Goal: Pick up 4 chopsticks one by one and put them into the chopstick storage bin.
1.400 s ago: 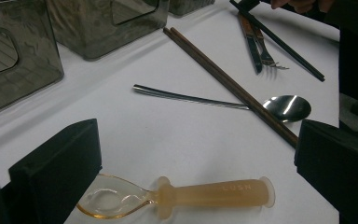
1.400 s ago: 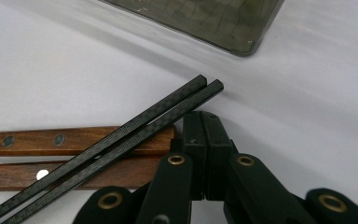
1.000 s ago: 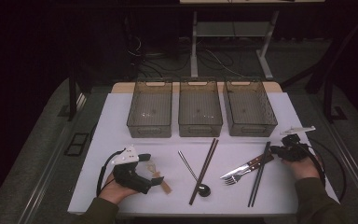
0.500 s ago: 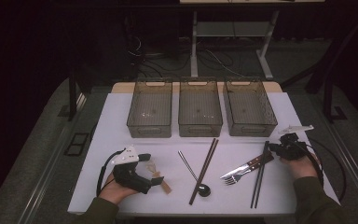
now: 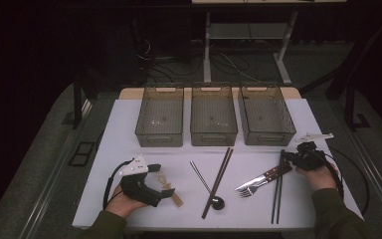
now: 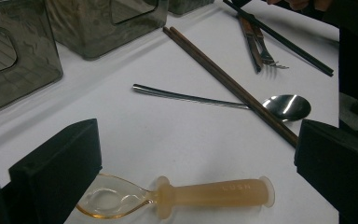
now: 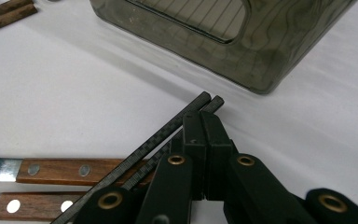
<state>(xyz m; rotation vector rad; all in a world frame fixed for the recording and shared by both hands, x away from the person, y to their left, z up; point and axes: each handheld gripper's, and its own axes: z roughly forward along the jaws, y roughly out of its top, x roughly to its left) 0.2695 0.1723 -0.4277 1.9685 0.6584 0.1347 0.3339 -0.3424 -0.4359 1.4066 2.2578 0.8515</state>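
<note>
Right gripper view: right gripper (image 7: pixel 204 140) jaws pressed together, nothing visibly pinched between them; tips sit at the top end of the black chopsticks (image 7: pixel 168 140), touching or just over them, can't tell which. Knife (image 7: pixel 70 171) and fork (image 7: pixel 32 205) handles lie just left of the jaws, a bin (image 7: pixel 261 56) beyond. Left gripper view: left gripper (image 6: pixel 196 158) jaws wide open, holding nothing; baby spoon (image 6: pixel 186 196) lies flat on the counter (image 6: pixel 168 135) between them, bowl by the left jaw. Further out, metal spoon (image 6: pixel 223 102) crossed by brown chopsticks (image 6: pixel 228 84). High view: three bins in a row at the back, both hands resting on the counter.
</note>
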